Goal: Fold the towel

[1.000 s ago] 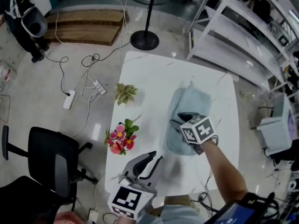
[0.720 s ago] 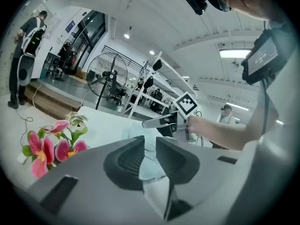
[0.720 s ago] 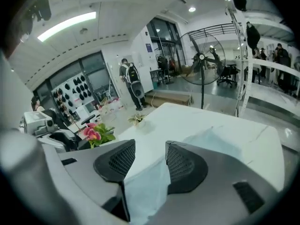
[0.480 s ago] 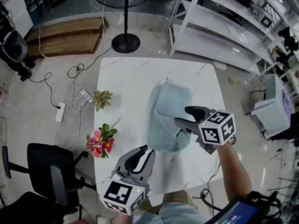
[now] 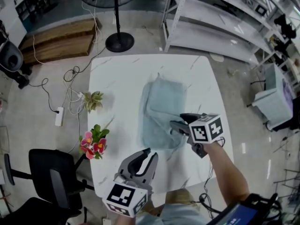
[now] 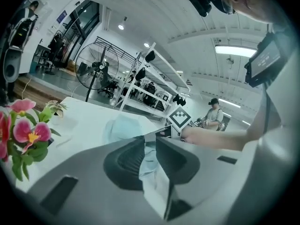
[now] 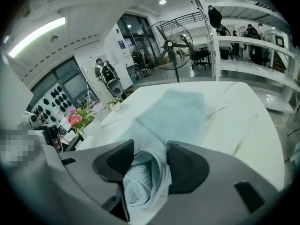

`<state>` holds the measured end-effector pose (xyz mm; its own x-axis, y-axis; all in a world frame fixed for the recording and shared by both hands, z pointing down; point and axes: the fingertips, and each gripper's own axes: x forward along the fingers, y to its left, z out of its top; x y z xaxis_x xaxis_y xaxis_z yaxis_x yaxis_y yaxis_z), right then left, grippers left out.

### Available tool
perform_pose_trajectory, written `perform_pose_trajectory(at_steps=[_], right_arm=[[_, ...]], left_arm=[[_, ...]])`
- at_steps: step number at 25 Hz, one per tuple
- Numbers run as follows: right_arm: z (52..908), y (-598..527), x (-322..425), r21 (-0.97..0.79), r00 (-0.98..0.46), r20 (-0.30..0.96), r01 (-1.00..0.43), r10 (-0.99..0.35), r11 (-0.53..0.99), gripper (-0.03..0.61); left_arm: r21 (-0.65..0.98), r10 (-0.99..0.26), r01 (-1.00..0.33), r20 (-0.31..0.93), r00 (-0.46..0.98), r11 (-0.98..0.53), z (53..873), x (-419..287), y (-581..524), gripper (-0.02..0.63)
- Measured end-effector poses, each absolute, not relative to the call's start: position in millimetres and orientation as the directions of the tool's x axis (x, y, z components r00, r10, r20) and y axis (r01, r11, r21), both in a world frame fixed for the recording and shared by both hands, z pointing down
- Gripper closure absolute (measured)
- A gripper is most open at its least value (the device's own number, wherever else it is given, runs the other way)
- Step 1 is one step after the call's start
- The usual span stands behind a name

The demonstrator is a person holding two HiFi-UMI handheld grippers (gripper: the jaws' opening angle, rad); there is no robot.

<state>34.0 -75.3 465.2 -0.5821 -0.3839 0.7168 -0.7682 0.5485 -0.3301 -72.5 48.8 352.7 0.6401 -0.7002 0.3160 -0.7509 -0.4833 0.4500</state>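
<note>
A light blue towel [image 5: 161,104] lies on the white table [image 5: 117,78], with its near right part bunched into a fold. My right gripper [image 5: 177,121] hovers at that near right edge. Its jaws have just been opening and now stand wide. In the right gripper view the rolled towel edge [image 7: 140,182] lies between and below the right gripper [image 7: 150,146], and the pads do not press on it. My left gripper [image 5: 149,154] hangs over bare table near the front edge, short of the towel. A narrow gap shows between the jaws of the left gripper [image 6: 150,139], with nothing in it.
Pink flowers [image 5: 93,144] and a small green plant [image 5: 93,100] sit on the table's left edge. A fan stand [image 5: 119,41] and white shelving [image 5: 220,18] are beyond the table. An office chair [image 5: 51,172] stands at the left. A person [image 6: 214,116] sits in the distance.
My right gripper opened its jaws, swung right off the towel, then came back to its near right edge. The left gripper shifted slightly along the table's front.
</note>
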Motion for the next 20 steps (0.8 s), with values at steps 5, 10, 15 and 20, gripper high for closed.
perform_pose_trajectory(at_steps=[5,10,15,20], right_arm=[[442.3,-69.0,34.7,-0.261,-0.559,0.710,-0.773,-0.427,0.579,0.492],[392.0,-57.4,-7.2,-0.175,-0.607,0.659,-0.698,-0.444,0.694,0.495],[399.0,-24.1,-66.1,-0.084,-0.620,0.691,-0.579,-0.371,0.811,0.495],[438.2,10.4,-100.7,-0.018,-0.622,0.720,-0.459,-0.307,0.888,0.494]], left_arm=[[0.451,-0.717,-0.759,0.306,0.626,-0.470,350.1,-79.2,52.0,0.535],[0.453,-0.742,-0.763,0.274,0.612,-0.461,338.0,-89.8,55.5,0.535],[0.458,-0.757,-0.769,0.264,0.597,-0.447,331.6,-101.0,65.8,0.535],[0.469,-0.776,-0.782,0.271,0.569,-0.410,339.6,-118.6,74.2,0.535]])
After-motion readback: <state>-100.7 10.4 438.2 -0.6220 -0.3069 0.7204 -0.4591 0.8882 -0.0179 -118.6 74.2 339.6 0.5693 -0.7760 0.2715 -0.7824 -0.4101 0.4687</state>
